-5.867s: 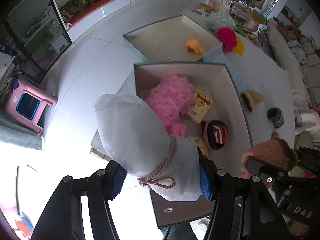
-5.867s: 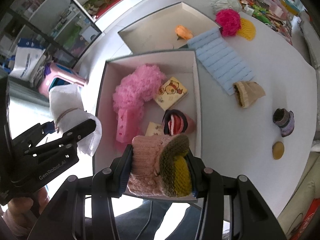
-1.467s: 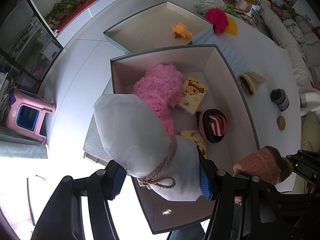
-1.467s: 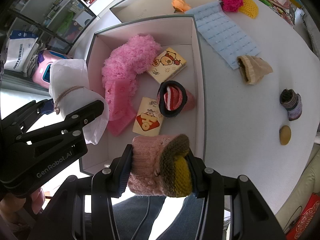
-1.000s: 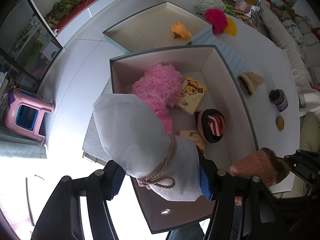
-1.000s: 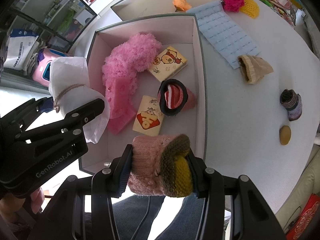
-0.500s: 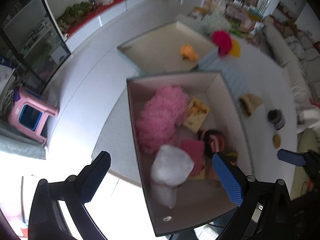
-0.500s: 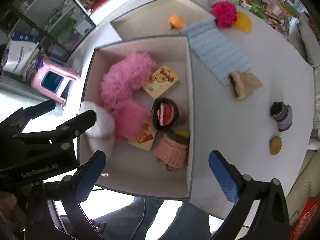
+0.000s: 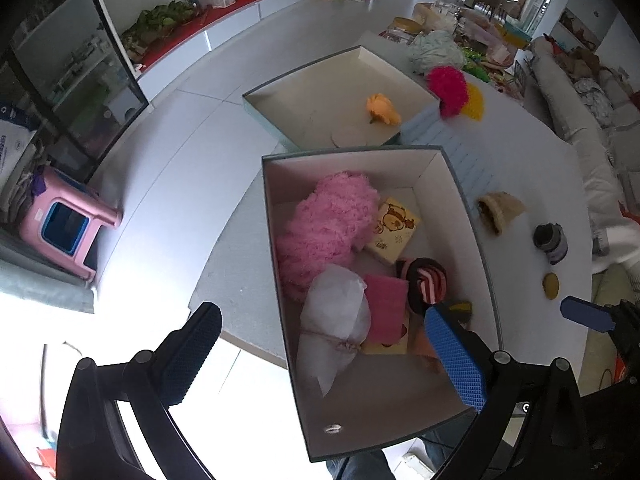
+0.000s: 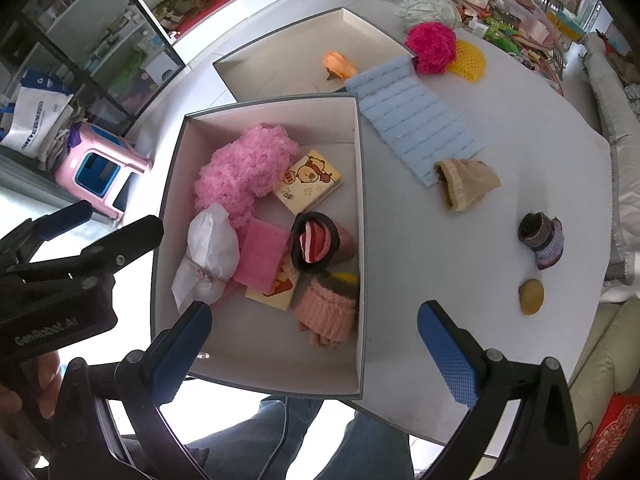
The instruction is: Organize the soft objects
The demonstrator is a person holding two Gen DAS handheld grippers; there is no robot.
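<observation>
We note the left gripper [image 9: 332, 350] and right gripper [image 10: 316, 350] both spread wide with nothing between their pads, hanging above the near end of the grey box [image 10: 362, 216]. Inside it, the white tied pouch [image 10: 210, 254] lies by the left wall just beside the pink sponge [image 10: 262, 258], and the pink knit hat [image 10: 328, 310] lies near the right wall, apparently touching the striped hat [image 10: 316, 242]. On the white table [image 10: 460, 280] to the right remain a beige hat [image 10: 466, 182] and a purple knit piece [image 10: 540, 238], well apart from the box.

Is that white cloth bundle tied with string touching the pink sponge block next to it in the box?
Touching. In the right wrist view the white bundle presses against the edge of the pink sponge, with no gap between them; the left wrist view shows the same.
</observation>
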